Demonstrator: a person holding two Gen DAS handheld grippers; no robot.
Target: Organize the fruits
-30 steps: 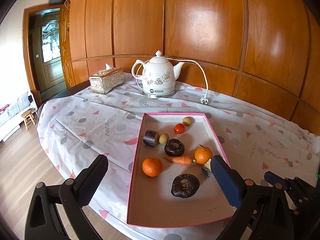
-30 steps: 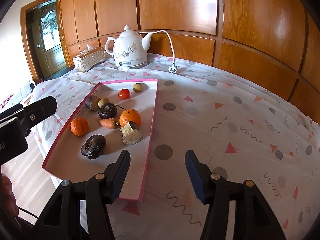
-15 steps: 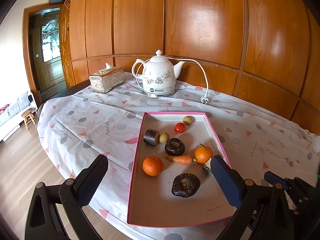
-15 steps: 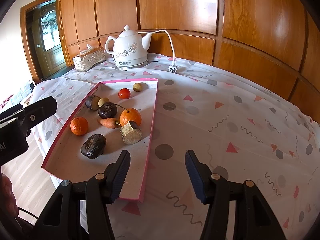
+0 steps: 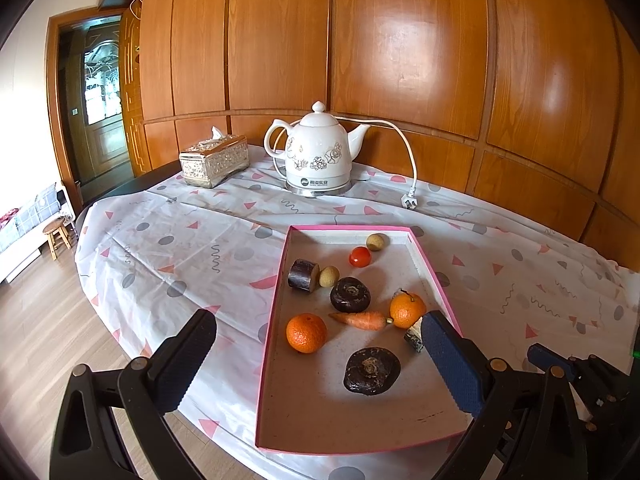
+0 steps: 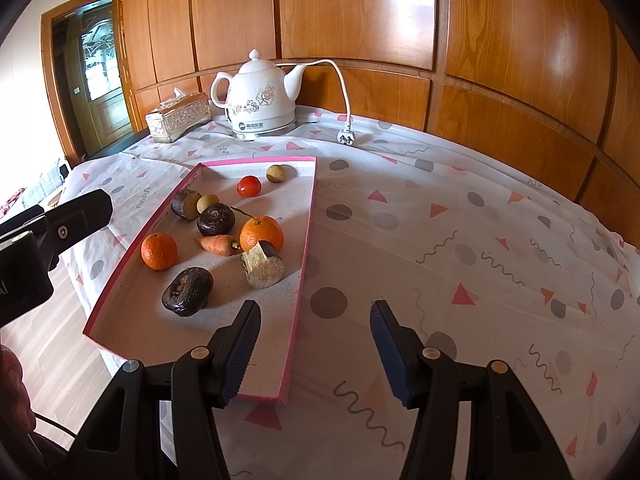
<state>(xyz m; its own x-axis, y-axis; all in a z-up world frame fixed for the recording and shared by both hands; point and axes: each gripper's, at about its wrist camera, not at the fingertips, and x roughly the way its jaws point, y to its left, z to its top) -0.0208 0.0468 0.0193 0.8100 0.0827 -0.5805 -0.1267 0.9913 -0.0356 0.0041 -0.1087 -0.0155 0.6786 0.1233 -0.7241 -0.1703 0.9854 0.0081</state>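
Wood-panelled wall behind a surface (image 6: 440,240) under a dotted cloth, with a white kettle (image 5: 318,152) at the back. Pink-rimmed tray (image 5: 276,320) holds everything, loosely mixed: two oranges (image 5: 306,332) (image 6: 262,233), carrot (image 5: 360,320), cherry tomato (image 6: 249,186), dark water chestnuts (image 5: 372,370), cut stem pieces. Left tool (image 5: 320,364) and right tool (image 6: 316,348) both spread, holding nothing, short of the tray. Could be pre-sort or post-gather; can't tell which.
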